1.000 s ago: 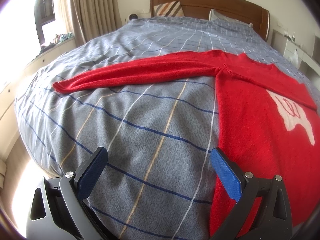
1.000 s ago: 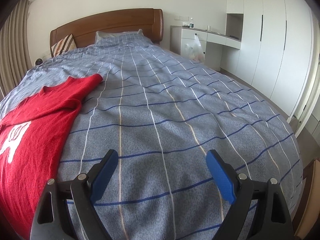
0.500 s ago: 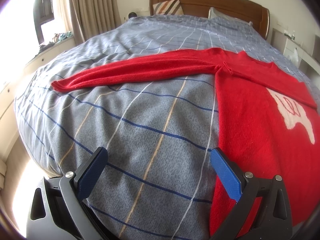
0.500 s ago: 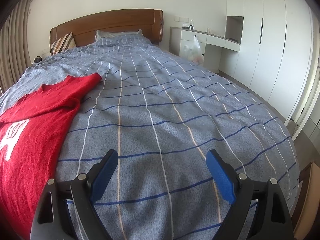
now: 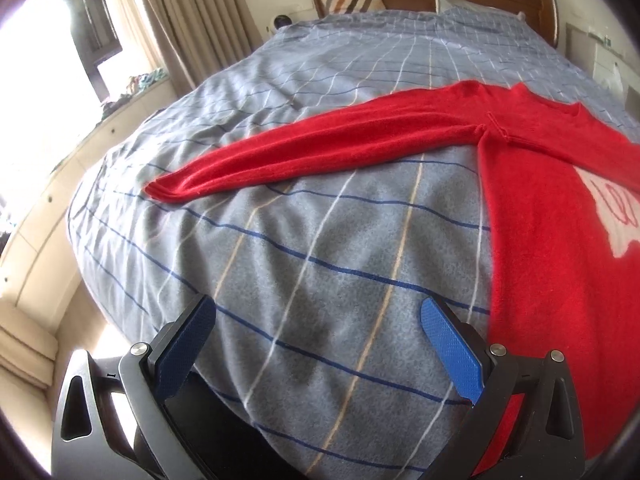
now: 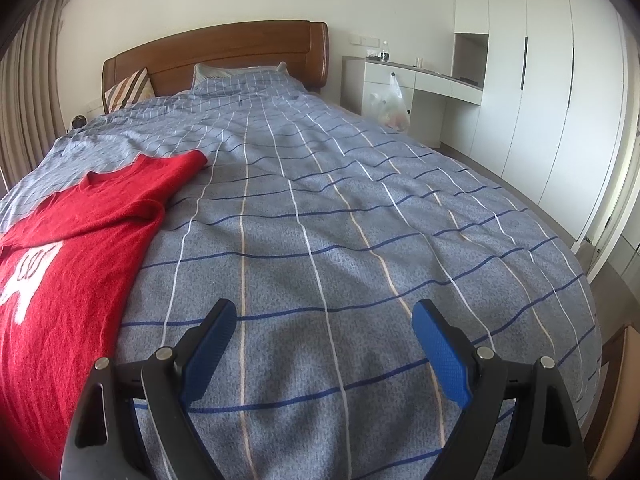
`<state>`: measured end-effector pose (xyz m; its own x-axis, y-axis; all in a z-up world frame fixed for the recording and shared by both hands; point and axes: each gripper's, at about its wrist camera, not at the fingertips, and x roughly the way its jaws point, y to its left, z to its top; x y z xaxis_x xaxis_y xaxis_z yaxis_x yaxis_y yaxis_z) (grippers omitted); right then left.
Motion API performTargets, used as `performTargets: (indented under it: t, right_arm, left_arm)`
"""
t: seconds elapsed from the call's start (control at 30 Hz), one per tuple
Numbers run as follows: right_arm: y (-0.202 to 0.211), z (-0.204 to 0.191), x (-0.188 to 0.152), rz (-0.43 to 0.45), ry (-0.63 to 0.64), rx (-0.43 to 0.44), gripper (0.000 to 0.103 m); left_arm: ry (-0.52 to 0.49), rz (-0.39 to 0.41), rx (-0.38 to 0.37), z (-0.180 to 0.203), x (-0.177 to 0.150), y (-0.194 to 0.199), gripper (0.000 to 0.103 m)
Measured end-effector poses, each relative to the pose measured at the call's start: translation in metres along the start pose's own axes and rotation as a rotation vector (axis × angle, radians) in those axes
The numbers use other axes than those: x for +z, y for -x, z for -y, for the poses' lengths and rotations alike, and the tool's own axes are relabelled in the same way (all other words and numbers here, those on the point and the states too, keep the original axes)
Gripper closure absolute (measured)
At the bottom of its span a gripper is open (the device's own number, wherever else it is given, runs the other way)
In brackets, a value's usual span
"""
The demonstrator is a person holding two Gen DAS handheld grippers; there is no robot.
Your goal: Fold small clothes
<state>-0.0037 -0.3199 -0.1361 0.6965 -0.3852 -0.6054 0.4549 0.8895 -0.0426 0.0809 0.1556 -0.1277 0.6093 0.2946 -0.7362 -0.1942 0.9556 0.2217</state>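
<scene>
A red sweater point(image 5: 544, 216) with a white motif lies flat on the grey checked bedspread point(image 5: 320, 248). Its long sleeve point(image 5: 312, 152) stretches out to the left, cuff near the bed's left side. My left gripper point(image 5: 318, 312) is open and empty above the bedspread, just left of the sweater's body. In the right wrist view the sweater point(image 6: 68, 256) lies at the left, its other sleeve folded over the chest. My right gripper point(image 6: 324, 316) is open and empty over bare bedspread point(image 6: 360, 220), right of the sweater.
A wooden headboard point(image 6: 224, 52) and pillows point(image 6: 128, 90) stand at the far end. A white desk with a hanging plastic bag point(image 6: 394, 106) and wardrobes point(image 6: 540, 92) line the right wall. Curtains point(image 5: 188, 28) and a window ledge point(image 5: 60, 160) are on the left.
Both grippers have drifted slightly; the left view has shifted a little so the sleeve sits more centrally. Both stay open. The sweater has not moved.
</scene>
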Motion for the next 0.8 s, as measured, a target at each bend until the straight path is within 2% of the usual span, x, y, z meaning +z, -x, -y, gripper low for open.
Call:
performTargets:
  t: [0.27, 0.8]
  right_arm:
    - [0.001, -0.01, -0.002, 0.009, 0.041, 0.019, 0.014]
    - [-0.005, -0.016, -0.004, -0.006, 0.054, 0.036, 0.014]
  left_arm:
    - [-0.004, -0.042, 0.054, -0.008, 0.011, -0.009, 0.0]
    - [-0.014, 0.008, 0.024, 0.002, 0.022, 0.014, 0.0]
